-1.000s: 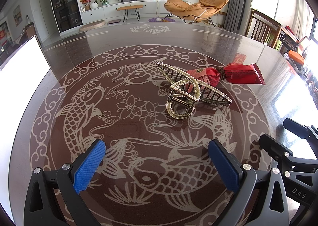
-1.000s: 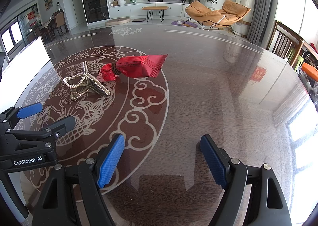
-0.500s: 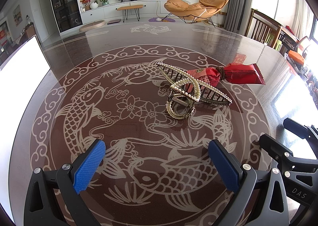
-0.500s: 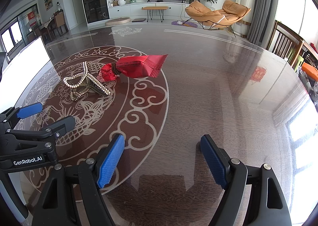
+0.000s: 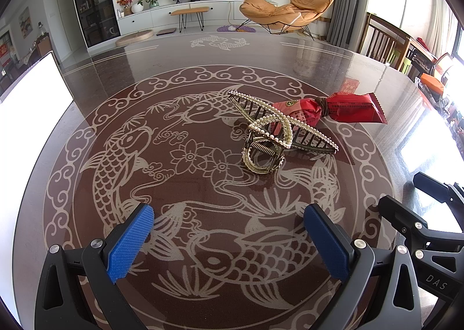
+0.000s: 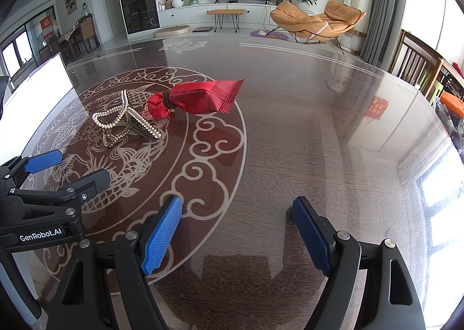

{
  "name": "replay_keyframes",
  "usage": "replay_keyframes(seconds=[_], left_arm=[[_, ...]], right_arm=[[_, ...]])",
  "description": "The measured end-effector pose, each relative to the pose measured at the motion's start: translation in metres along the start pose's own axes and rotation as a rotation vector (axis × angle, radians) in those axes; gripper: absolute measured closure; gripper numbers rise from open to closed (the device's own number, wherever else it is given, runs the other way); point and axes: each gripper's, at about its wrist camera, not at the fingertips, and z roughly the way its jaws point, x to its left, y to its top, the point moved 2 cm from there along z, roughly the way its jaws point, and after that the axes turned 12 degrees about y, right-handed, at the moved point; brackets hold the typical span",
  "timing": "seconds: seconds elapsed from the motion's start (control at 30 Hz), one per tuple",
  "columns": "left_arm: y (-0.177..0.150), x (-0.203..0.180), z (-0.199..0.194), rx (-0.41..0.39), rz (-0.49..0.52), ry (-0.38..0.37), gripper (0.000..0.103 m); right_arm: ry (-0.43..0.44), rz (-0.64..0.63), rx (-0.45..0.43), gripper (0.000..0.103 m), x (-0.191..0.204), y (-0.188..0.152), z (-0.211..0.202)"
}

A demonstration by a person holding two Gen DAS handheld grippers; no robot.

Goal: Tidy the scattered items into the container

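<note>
A pearl-trimmed hair claw clip (image 5: 269,138) (image 6: 124,122) lies on the dark table's fish medallion. Behind it, touching it, rests a red snack packet (image 5: 333,111) (image 6: 200,96) cinched with a brown hair tie. My left gripper (image 5: 229,240) hovers open over the table, well short of the clip, with nothing between its blue pads. My right gripper (image 6: 237,237) stands open and empty to the right, the packet far ahead on its left. The left gripper also shows at the left edge of the right wrist view (image 6: 66,167). A white container (image 5: 26,92) (image 6: 34,95) shows at the left edge, washed out by glare.
The glass-topped table (image 6: 319,127) stretches bare to the right. Wooden chairs (image 6: 417,69) stand past its right edge. Beyond the table are a TV cabinet and an orange lounge chair (image 5: 287,11).
</note>
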Motion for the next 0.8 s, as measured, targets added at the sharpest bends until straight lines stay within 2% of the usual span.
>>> replay_keyframes(seconds=[0.8], left_arm=[[0.0,0.0,0.0,0.0,0.0,0.0,0.0]], right_arm=[[0.0,0.0,0.001,0.023,-0.0008,-0.0007,0.0009]])
